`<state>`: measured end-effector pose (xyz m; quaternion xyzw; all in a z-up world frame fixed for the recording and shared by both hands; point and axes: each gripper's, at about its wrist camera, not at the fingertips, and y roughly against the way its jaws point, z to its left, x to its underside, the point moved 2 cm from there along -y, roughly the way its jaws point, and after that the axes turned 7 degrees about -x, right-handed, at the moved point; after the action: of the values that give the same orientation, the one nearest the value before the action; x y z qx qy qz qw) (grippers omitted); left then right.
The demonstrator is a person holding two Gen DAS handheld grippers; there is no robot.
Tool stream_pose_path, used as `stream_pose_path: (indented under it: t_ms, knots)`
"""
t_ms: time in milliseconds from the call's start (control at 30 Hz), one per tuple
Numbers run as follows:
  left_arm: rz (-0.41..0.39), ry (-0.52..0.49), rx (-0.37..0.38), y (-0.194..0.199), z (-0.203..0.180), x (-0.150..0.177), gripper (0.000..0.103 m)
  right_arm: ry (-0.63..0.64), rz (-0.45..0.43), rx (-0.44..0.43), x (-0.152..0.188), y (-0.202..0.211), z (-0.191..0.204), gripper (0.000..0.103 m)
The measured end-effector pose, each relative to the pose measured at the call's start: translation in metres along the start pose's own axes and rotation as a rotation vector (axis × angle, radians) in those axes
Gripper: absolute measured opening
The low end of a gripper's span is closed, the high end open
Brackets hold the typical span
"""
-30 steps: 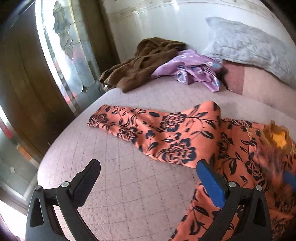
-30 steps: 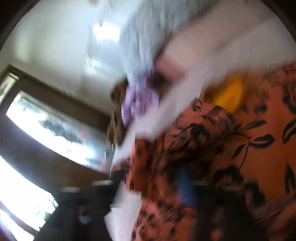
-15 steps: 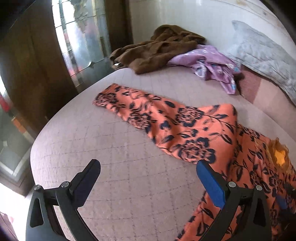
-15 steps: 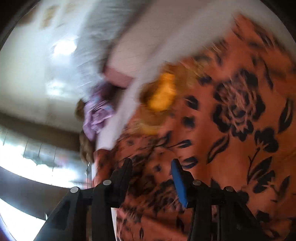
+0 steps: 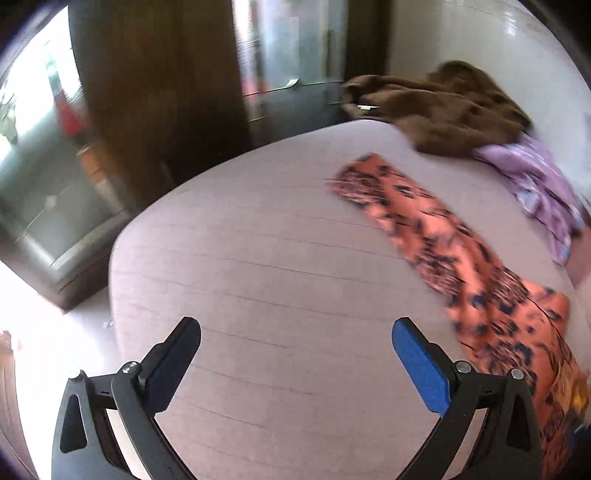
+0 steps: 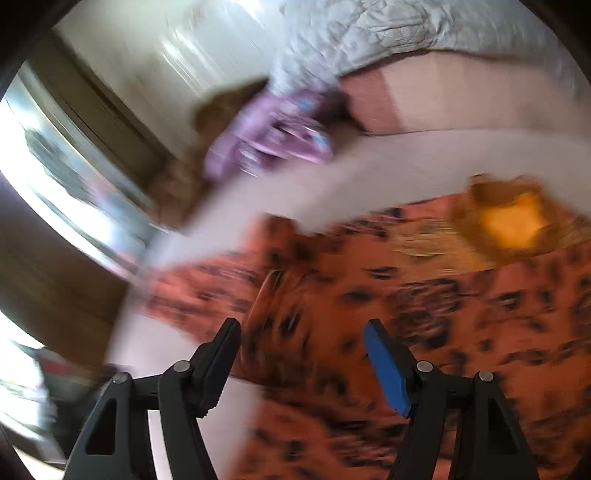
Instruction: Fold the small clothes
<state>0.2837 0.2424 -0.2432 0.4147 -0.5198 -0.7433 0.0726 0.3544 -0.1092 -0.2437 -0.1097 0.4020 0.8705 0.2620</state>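
**Both tongs empty over the orange garment**

The bed [image 5: 258, 295], under a pale quilted cover, carries everything. 1 orange garment [image 5: 480, 280] with dark flowers lies spread from mid-bed toward the right edge, one long narrow part running up toward the far corner. There, 1 brown garment [image 5: 443, 110] is heaped, with 1 purple garment [image 5: 535, 184] just beside it toward the right edge. 1 grey pillow [image 6: 369, 33] lies at the bed's head.

The left tongs [image 5: 295, 354] stand wide over bare cover, holding nothing. The right tongs [image 6: 303, 350] hover above the orange cloth; their jaws have just been opening and grip nothing.

The step looks like picking hold points for a fold. Each tong should probably pinch 1 edge or corner of the orange garment, catching only the upper layer, then lift evenly so it does not bunch. Motion blur hides the hems.
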Motion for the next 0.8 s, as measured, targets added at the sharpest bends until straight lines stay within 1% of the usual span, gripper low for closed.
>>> stream_pose_path:
  t_ms: [33, 67, 100, 133, 167, 200, 233, 267, 333, 367, 433, 467, 500, 567, 600, 633, 667, 733, 767, 800]
  knots:
    - [0.008, 0.022, -0.006, -0.003, 0.010, -0.004, 0.103, 0.049, 0.036, 0.095, 0.003, -0.010, 0.003, 0.073]
    - [0.010, 0.033, -0.013, -0.005, 0.016, -0.006, 0.103, 0.117, 0.068, 0.171, 0.004, -0.021, 0.010, 0.073]
    - [0.009, 0.043, -0.023, -0.007, 0.022, -0.008, 0.103, 0.164, 0.072, 0.194, 0.006, -0.026, 0.017, 0.073]
    - [0.012, 0.052, -0.039, -0.010, 0.030, -0.011, 0.103, 0.184, 0.057, 0.188, 0.006, -0.025, 0.022, 0.073]
    - [0.017, 0.061, -0.048, -0.012, 0.036, -0.012, 0.103, 0.178, 0.037, 0.163, 0.006, -0.025, 0.028, 0.073]
    - [0.029, 0.077, -0.056, -0.016, 0.043, -0.013, 0.103, 0.171, 0.014, 0.104, 0.004, -0.027, 0.040, 0.073]
    - [0.049, 0.098, -0.063, -0.022, 0.050, -0.015, 0.103, 0.179, 0.015, 0.064, 0.002, -0.033, 0.053, 0.073]
    - [0.065, 0.117, -0.067, -0.026, 0.055, -0.016, 0.103, 0.216, 0.029, 0.027, 0.001, -0.042, 0.072, 0.073]
    - [0.092, 0.167, -0.076, -0.033, 0.067, -0.019, 0.103, 0.366, 0.052, -0.007, 0.005, -0.066, 0.119, 0.073]
    - [0.097, 0.193, -0.086, -0.035, 0.073, -0.020, 0.103, 0.419, 0.065, -0.013, 0.009, -0.076, 0.135, 0.073]
    - [0.089, 0.237, -0.114, -0.035, 0.084, -0.023, 0.103, 0.562, 0.131, -0.022, 0.019, -0.117, 0.180, 0.073]
    - [0.085, 0.262, -0.130, -0.035, 0.091, -0.024, 0.103, 0.598, 0.160, -0.035, 0.023, -0.136, 0.197, 0.073]
    - [0.082, 0.286, -0.139, -0.036, 0.096, -0.025, 0.103, 0.611, 0.175, -0.049, 0.030, -0.142, 0.208, 0.073]
    - [0.080, 0.335, -0.149, -0.036, 0.107, -0.027, 0.103, 0.629, 0.226, -0.090, 0.034, -0.179, 0.238, 0.073]
    - [0.080, 0.352, -0.150, -0.036, 0.111, -0.027, 0.103, 0.638, 0.232, -0.093, 0.037, -0.192, 0.248, 0.073]
    - [0.079, 0.366, -0.146, -0.036, 0.113, -0.027, 0.103, 0.654, 0.233, -0.086, 0.036, -0.209, 0.262, 0.073]
    - [0.076, 0.375, -0.139, -0.035, 0.115, -0.027, 0.103, 0.655, 0.231, -0.079, 0.038, -0.216, 0.270, 0.073]
    - [0.071, 0.373, -0.132, -0.037, 0.115, -0.030, 0.103, 0.622, 0.240, -0.073, 0.031, -0.250, 0.284, 0.074]
    - [0.071, 0.369, -0.130, -0.038, 0.114, -0.031, 0.103, 0.611, 0.245, -0.060, 0.029, -0.259, 0.291, 0.075]
    - [0.072, 0.366, -0.129, -0.039, 0.113, -0.032, 0.103, 0.606, 0.227, -0.027, 0.026, -0.272, 0.297, 0.072]
